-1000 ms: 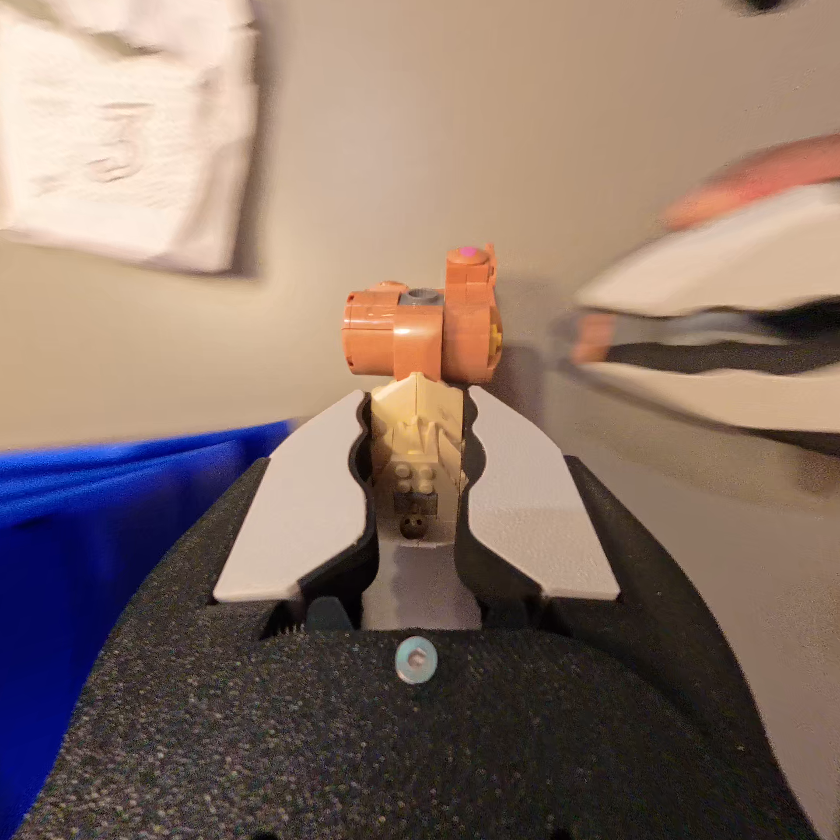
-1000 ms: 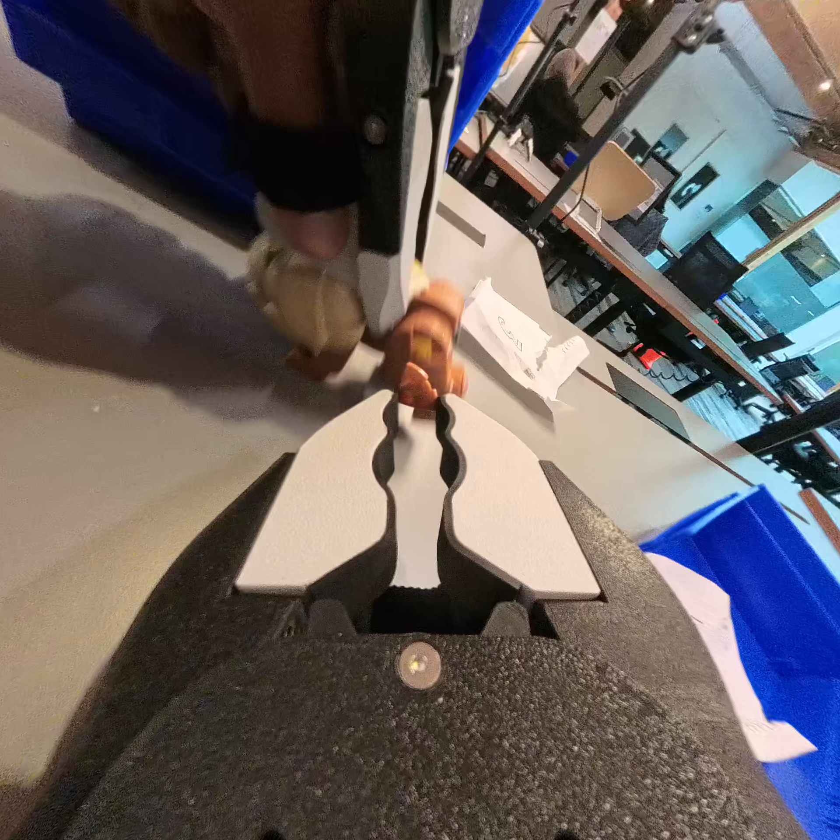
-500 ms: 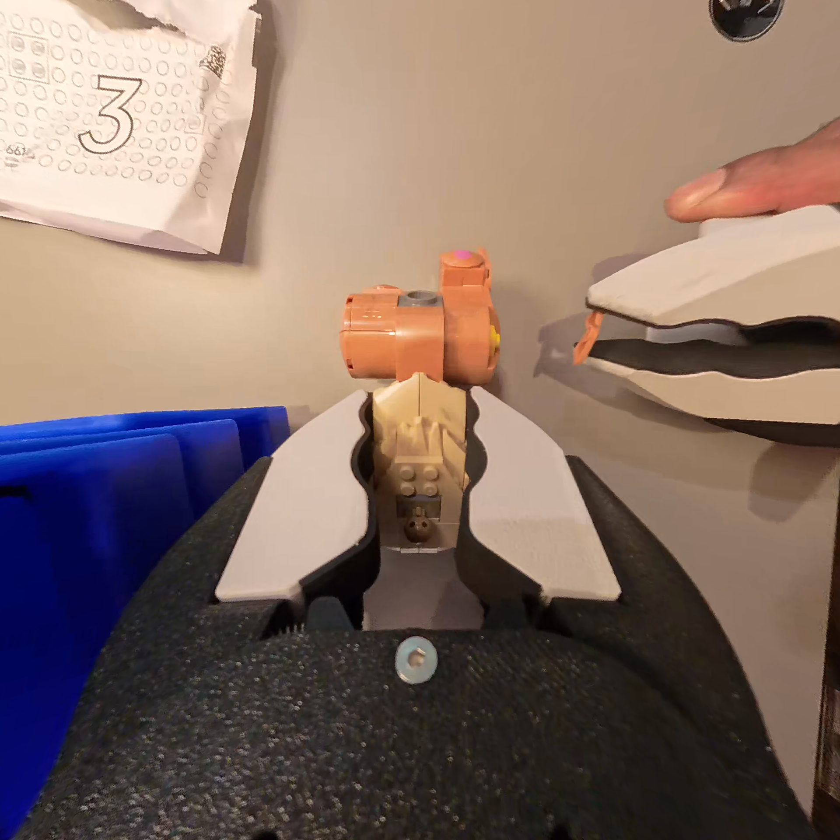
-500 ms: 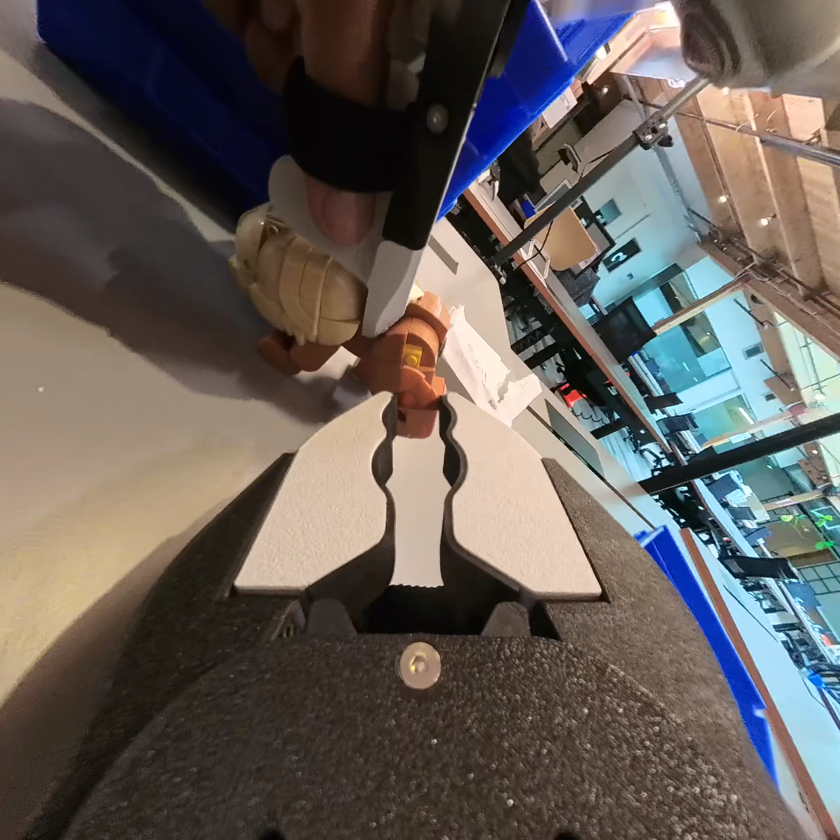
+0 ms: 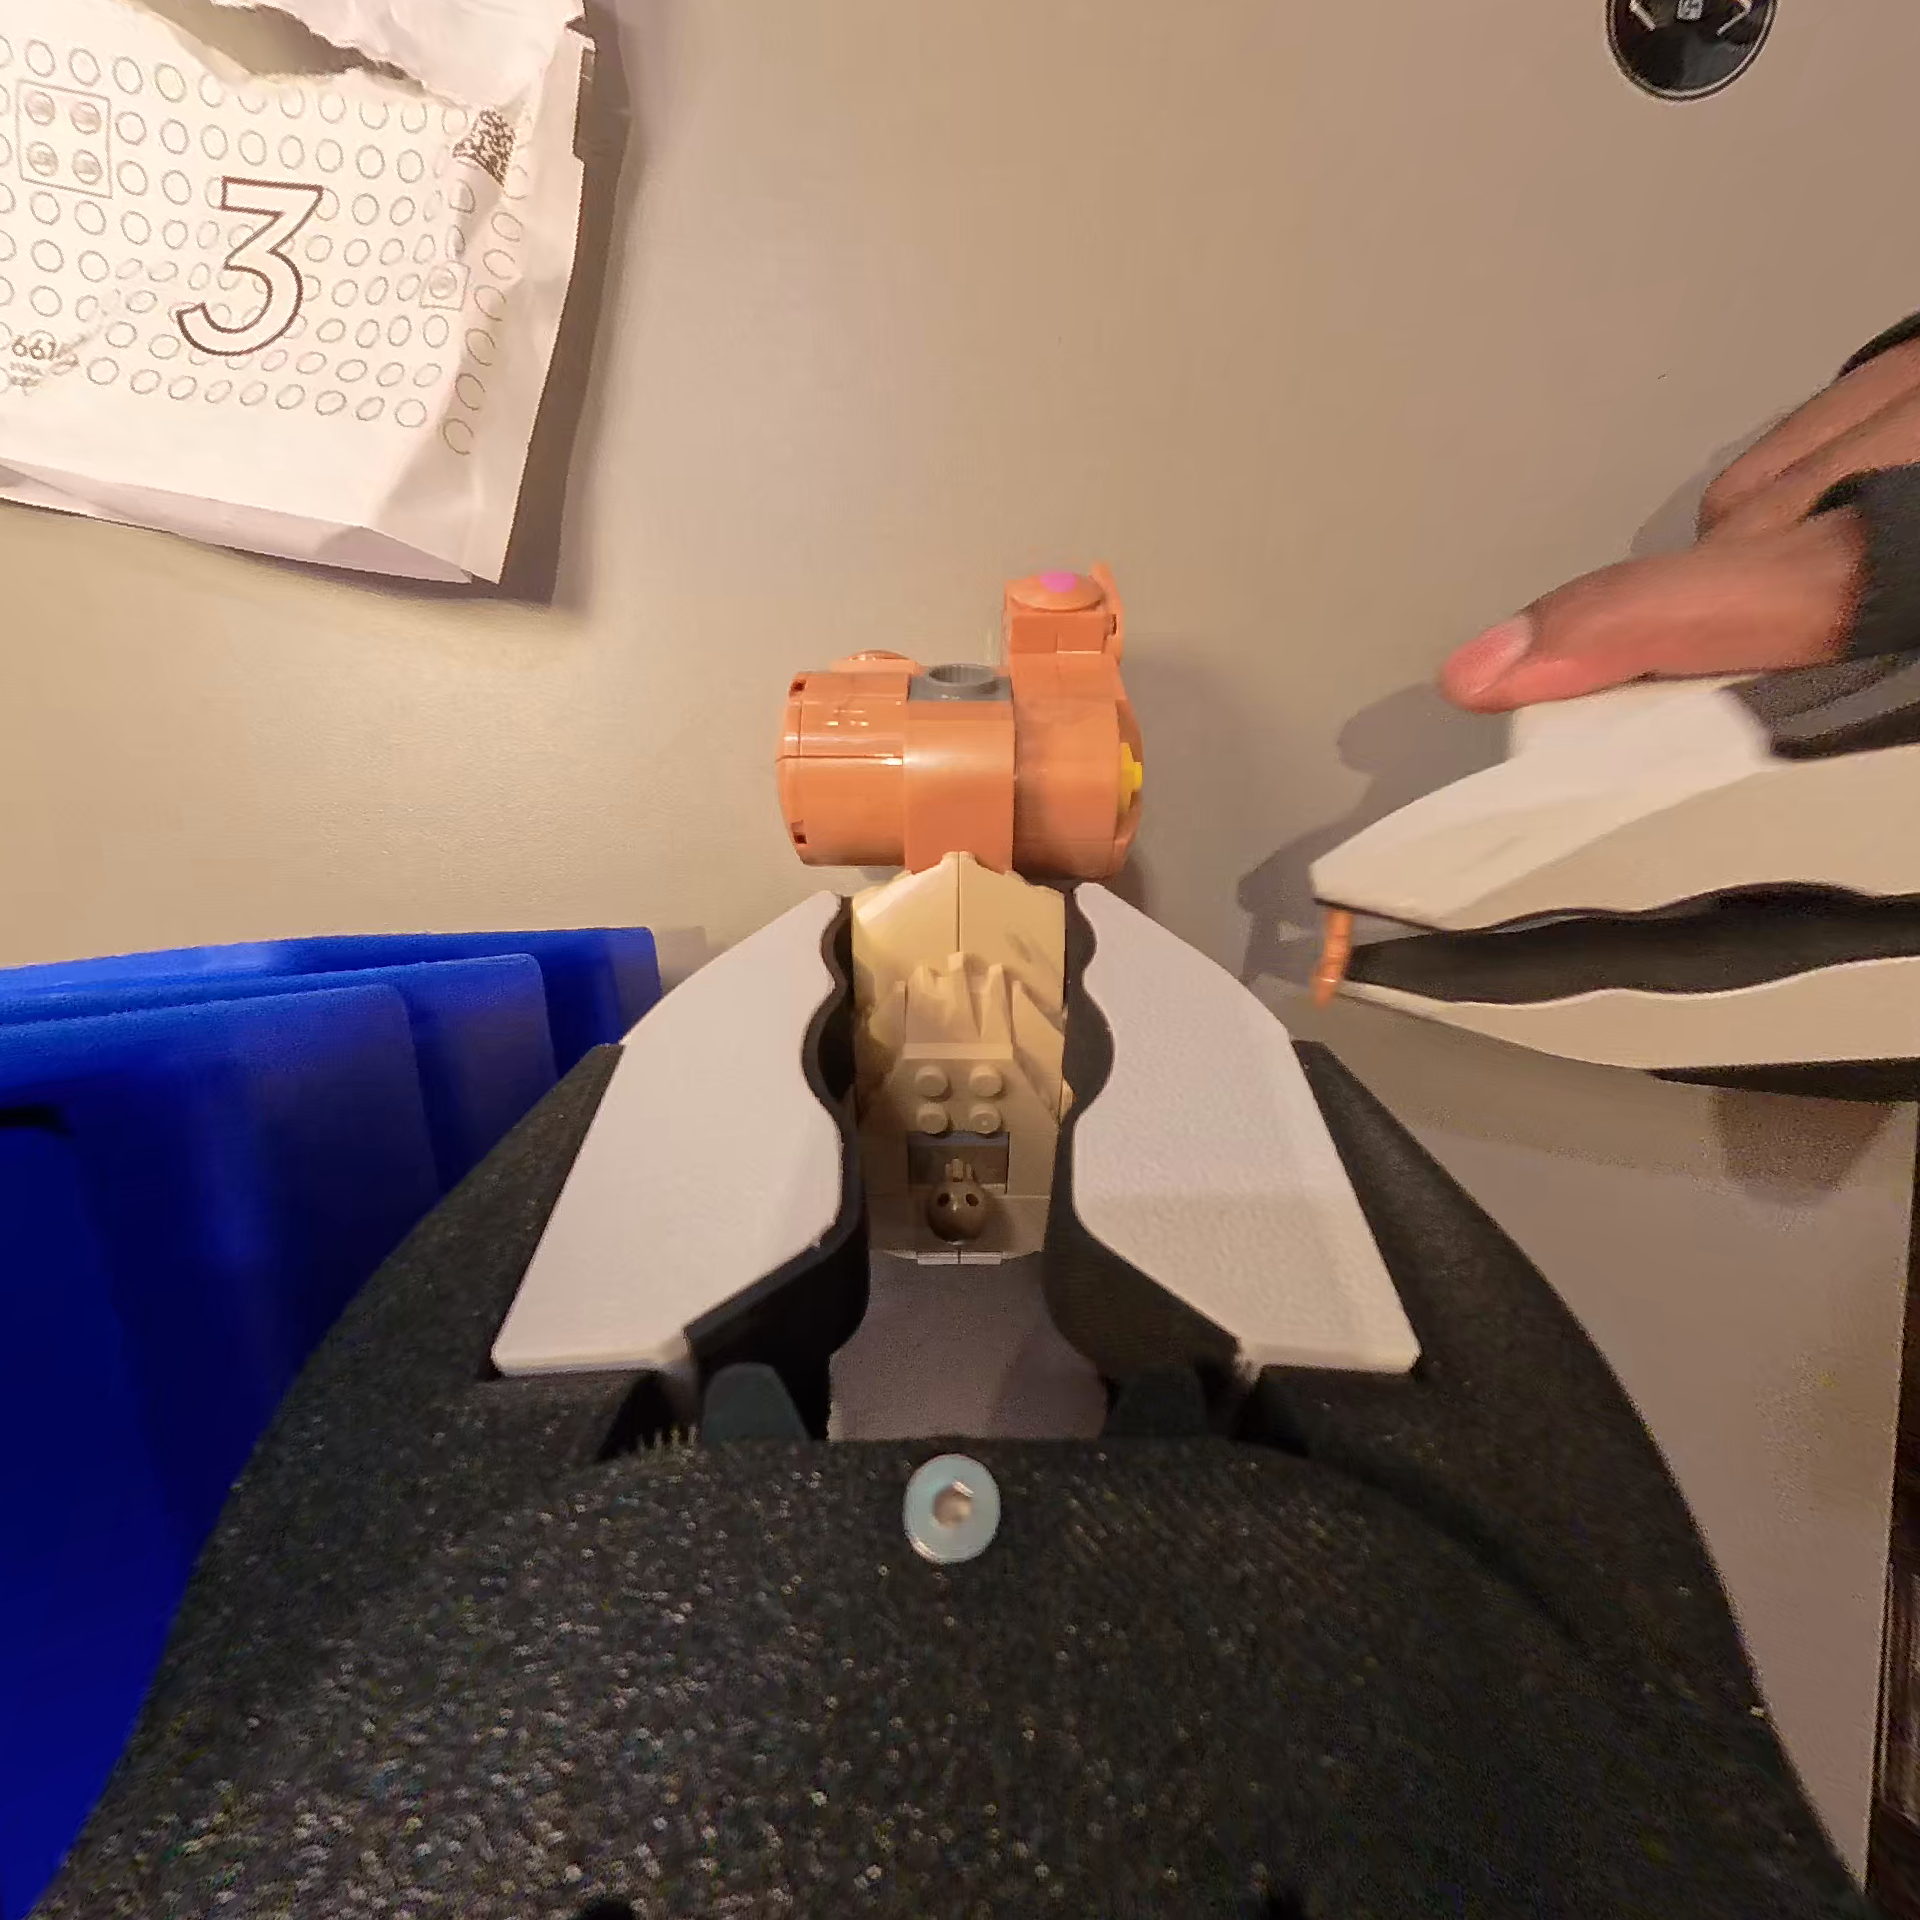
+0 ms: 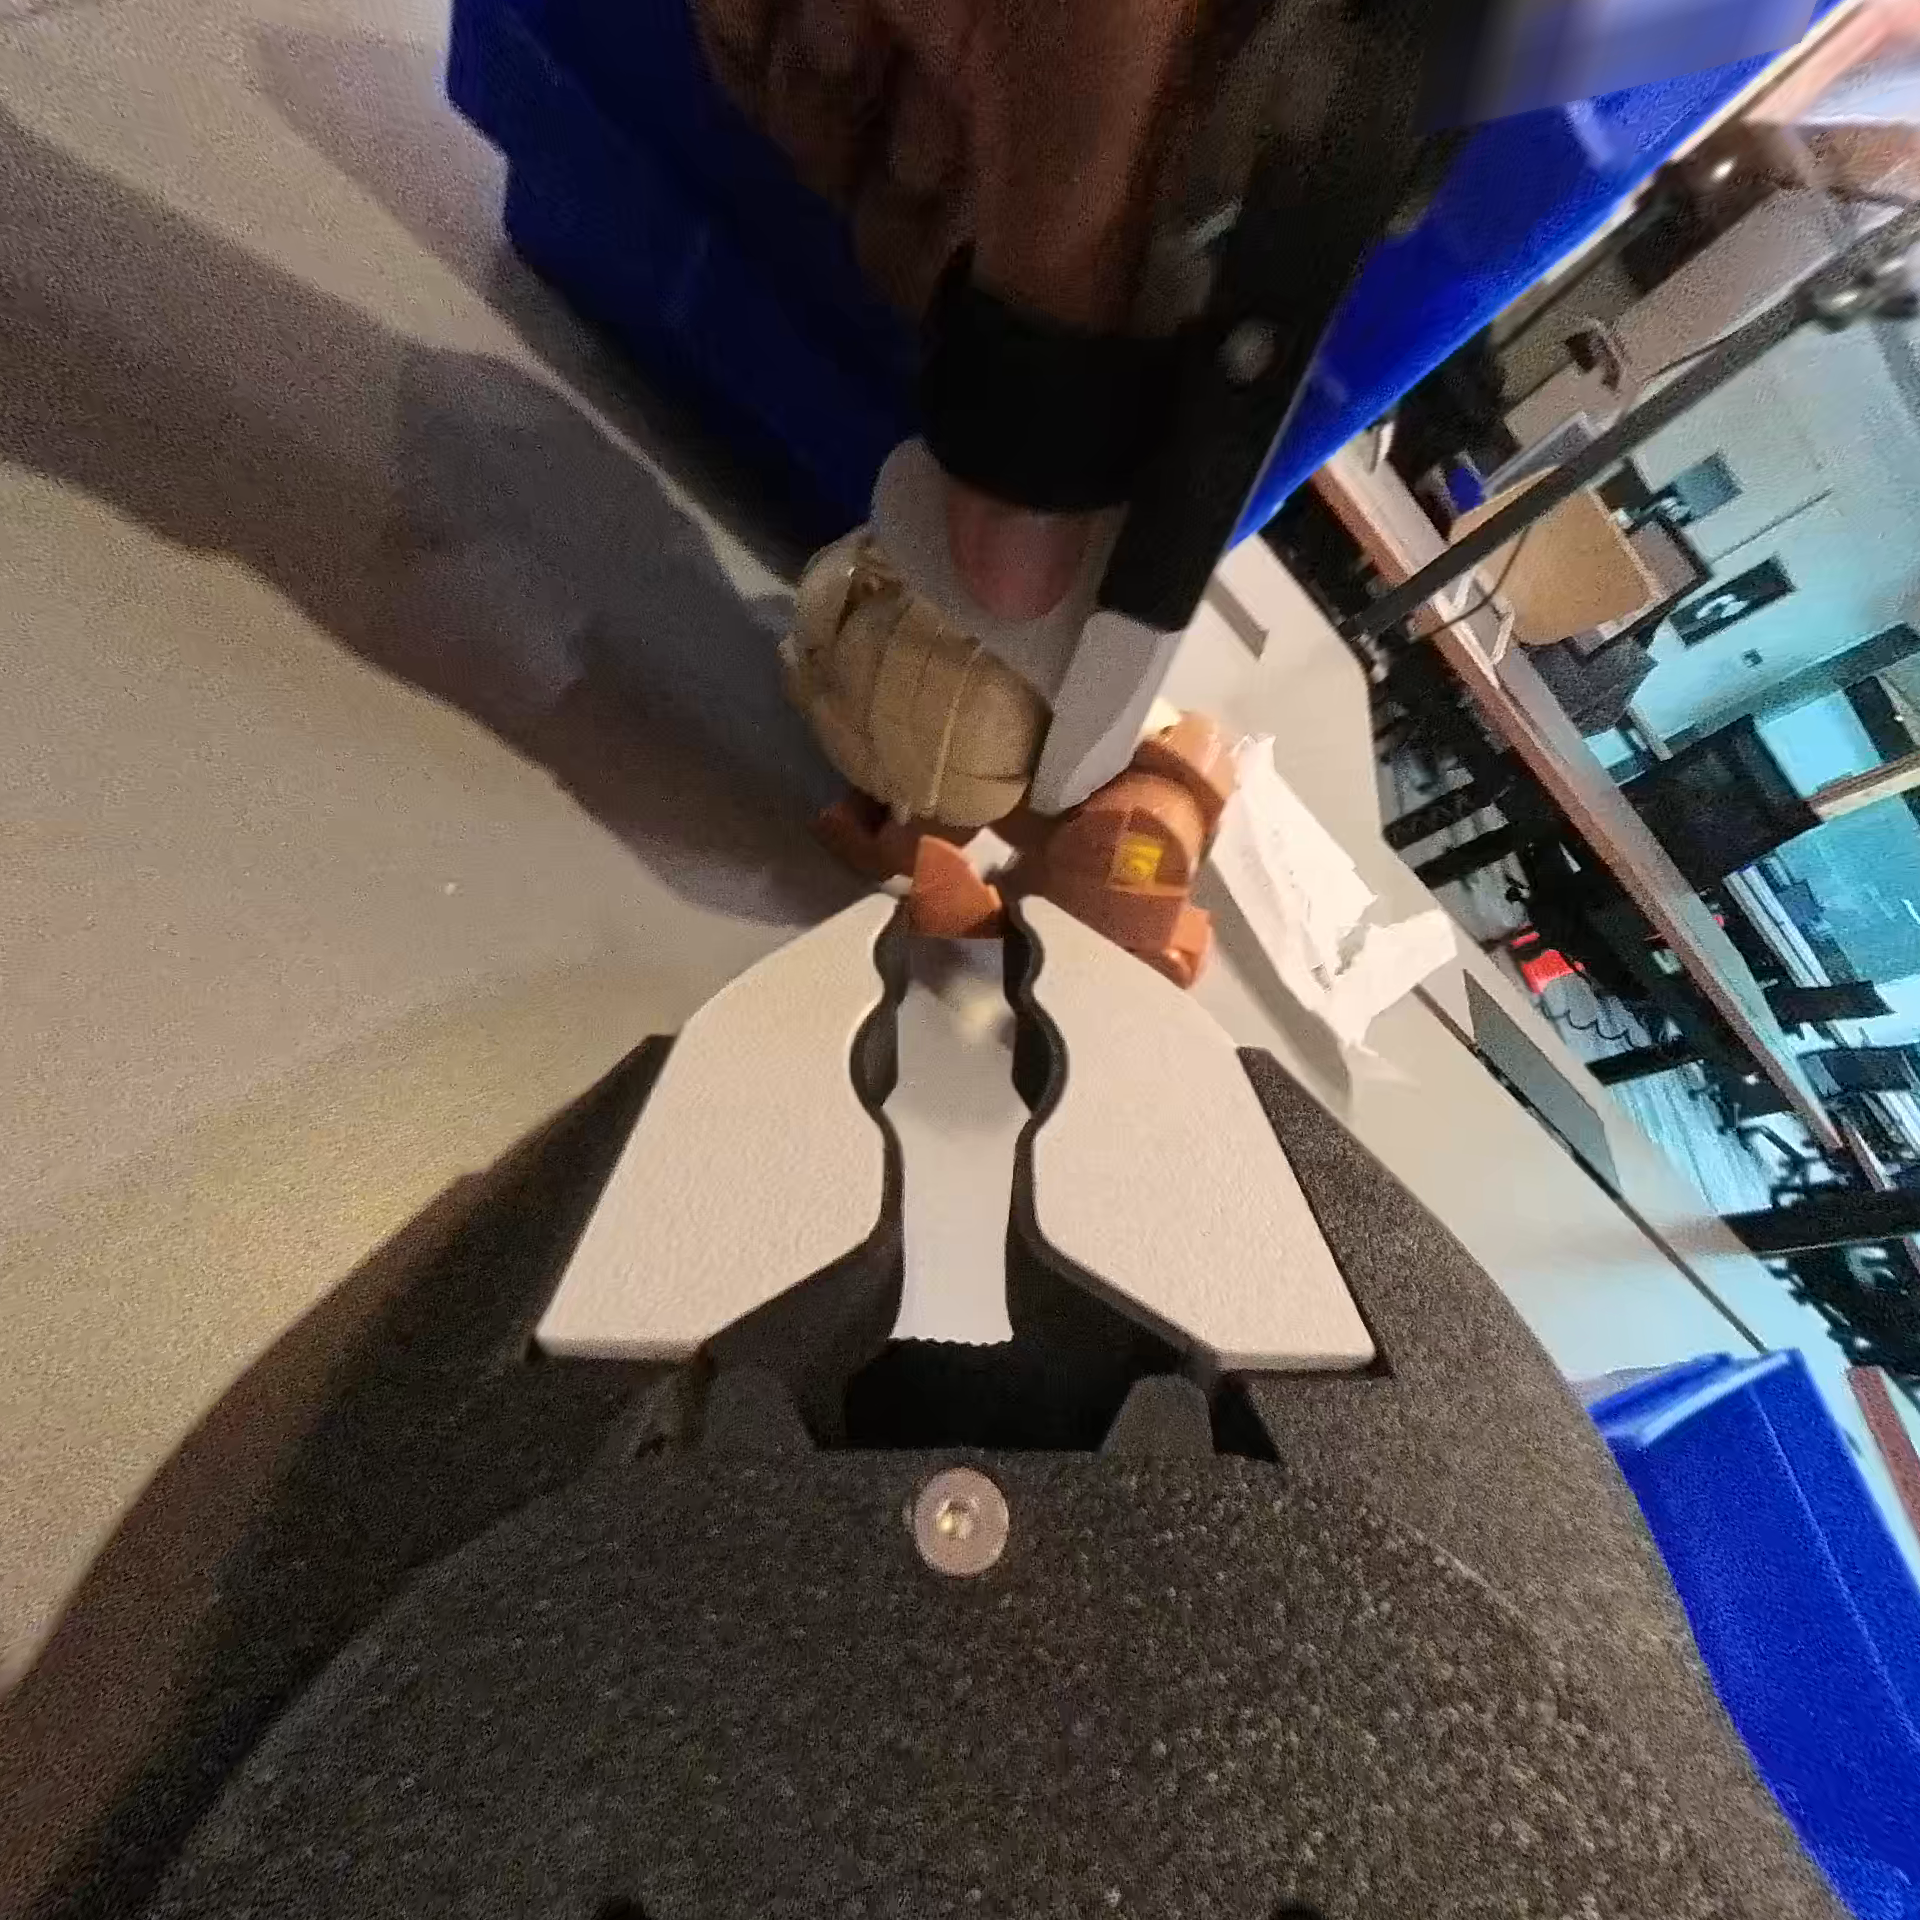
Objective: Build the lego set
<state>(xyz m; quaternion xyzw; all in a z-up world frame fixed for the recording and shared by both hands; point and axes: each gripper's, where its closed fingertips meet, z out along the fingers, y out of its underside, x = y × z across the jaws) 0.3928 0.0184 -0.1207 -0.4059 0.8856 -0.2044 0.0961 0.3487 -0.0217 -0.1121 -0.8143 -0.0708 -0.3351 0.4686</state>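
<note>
The left gripper [image 5: 958,935] is clamped on the tan body of the lego animal [image 5: 961,790]. The animal's long side runs straight out along the fingers, away from the camera. Its orange head sticks out past the fingertips and lies crossways, with the snout pointing left. It is held just over the grey table [image 5: 1299,364].

The right gripper [image 6: 958,920] is pinched shut on a small orange piece [image 6: 948,896]. This piece is just beside the animal's head, and it is hard to tell if they touch.

A blue bin [image 5: 208,1195] sits to the left. Farther off, a torn white paper bag [image 5: 260,291] lies flat on the table
</note>
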